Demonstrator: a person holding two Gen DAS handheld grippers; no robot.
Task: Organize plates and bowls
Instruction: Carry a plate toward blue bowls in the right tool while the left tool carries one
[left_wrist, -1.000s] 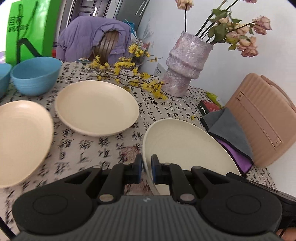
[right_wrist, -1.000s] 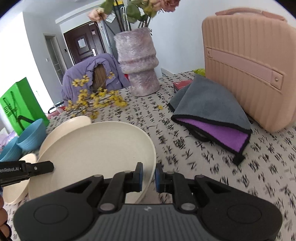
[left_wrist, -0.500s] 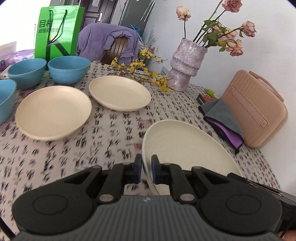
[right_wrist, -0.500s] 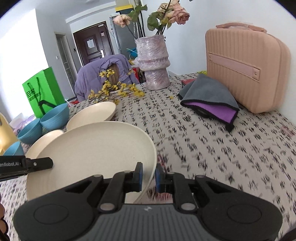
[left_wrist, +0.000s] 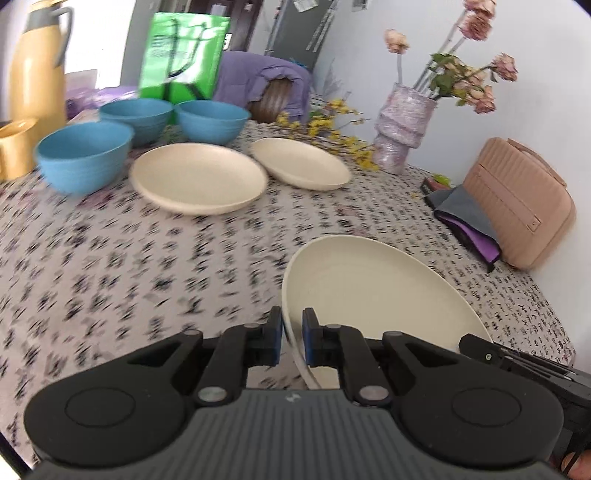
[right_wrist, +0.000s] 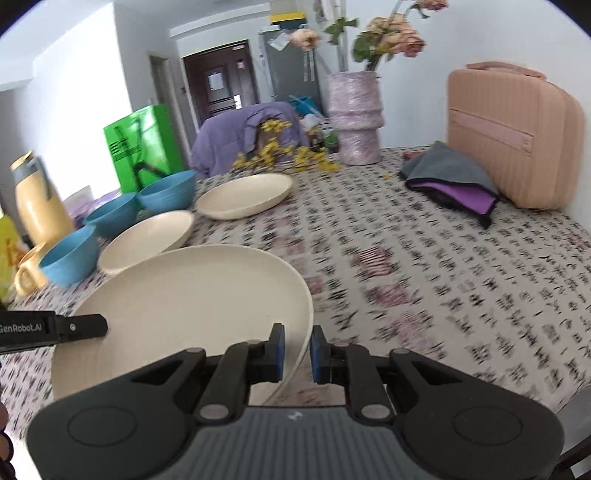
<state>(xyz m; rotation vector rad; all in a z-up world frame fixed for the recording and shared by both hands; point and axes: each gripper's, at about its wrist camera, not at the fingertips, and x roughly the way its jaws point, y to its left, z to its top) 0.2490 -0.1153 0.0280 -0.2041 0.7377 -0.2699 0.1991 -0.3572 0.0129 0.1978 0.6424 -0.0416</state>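
Observation:
A cream plate (left_wrist: 373, 288) is held between both grippers above the patterned tablecloth. My left gripper (left_wrist: 292, 341) is shut on its left rim. My right gripper (right_wrist: 297, 352) is shut on its right rim; the plate (right_wrist: 184, 314) fills the lower left of the right wrist view. Two more cream plates (left_wrist: 197, 177) (left_wrist: 299, 168) lie on the table beyond. Three blue bowls (left_wrist: 83, 160) (left_wrist: 136, 116) (left_wrist: 212, 120) stand at the far left.
A yellow thermos (left_wrist: 37, 70) and yellow cup (left_wrist: 14, 147) stand at the left edge. A green bag (left_wrist: 181, 55), a purple vase with flowers (left_wrist: 400, 133), yellow flower sprigs (left_wrist: 325, 125), a pink case (left_wrist: 517, 203) and folded cloths (left_wrist: 465, 218) lie around the table's far and right sides.
Both grippers have pulled back and up with the plate between them, so more of the table shows: the bowls, thermos and cup are now in view.

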